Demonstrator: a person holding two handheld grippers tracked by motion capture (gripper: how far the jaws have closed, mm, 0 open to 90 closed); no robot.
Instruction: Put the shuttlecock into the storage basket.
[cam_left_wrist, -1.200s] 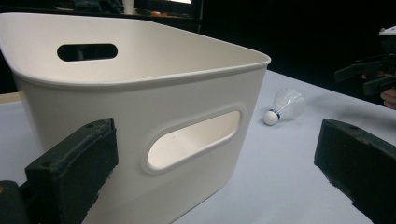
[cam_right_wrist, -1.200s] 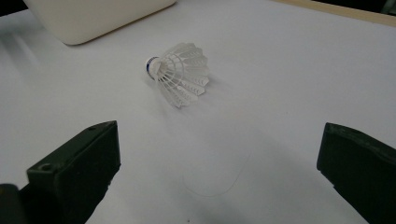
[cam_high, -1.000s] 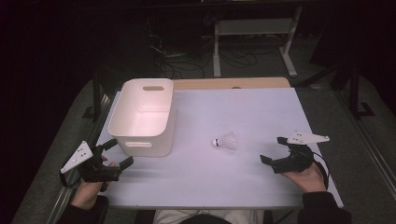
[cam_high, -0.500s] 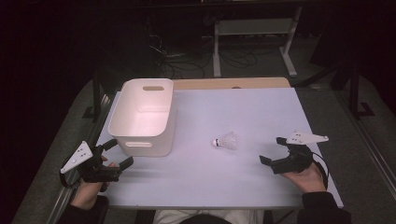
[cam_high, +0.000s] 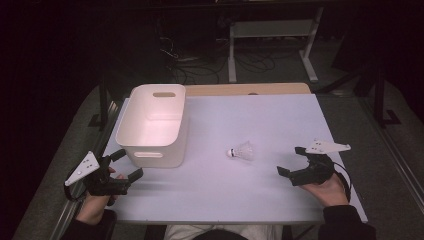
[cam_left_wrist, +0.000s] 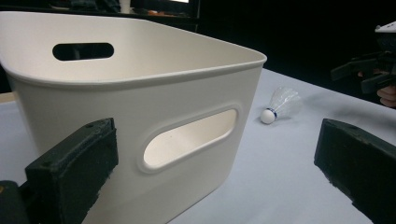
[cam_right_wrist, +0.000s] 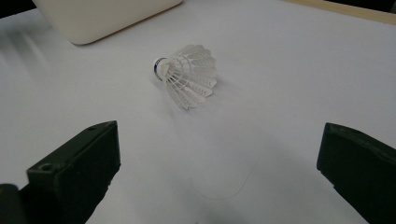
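A white shuttlecock (cam_high: 242, 150) lies on its side on the white table (cam_high: 260, 115), cork toward the left; it lies ahead of my right gripper's jaws (cam_right_wrist: 187, 77) and far right of the bin (cam_left_wrist: 280, 103). A white plastic bin (cam_high: 154, 124) with handle slots stands at the left. My left gripper (cam_high: 123, 165) hovers open just in front of the bin's near wall (cam_left_wrist: 187, 140). My right gripper (cam_high: 292, 161) is open, nothing between its jaws, a short way right of the shuttlecock.
A wooden strip (cam_high: 247, 89) runs along the table's far edge. Beyond it, a metal stand (cam_high: 272, 45) and cables sit on the dark floor. The other hand's gripper (cam_left_wrist: 369, 70) shows far right in the left gripper view.
My right gripper has edged slightly toward the shuttlecock. The left gripper, bin and shuttlecock have stayed put.
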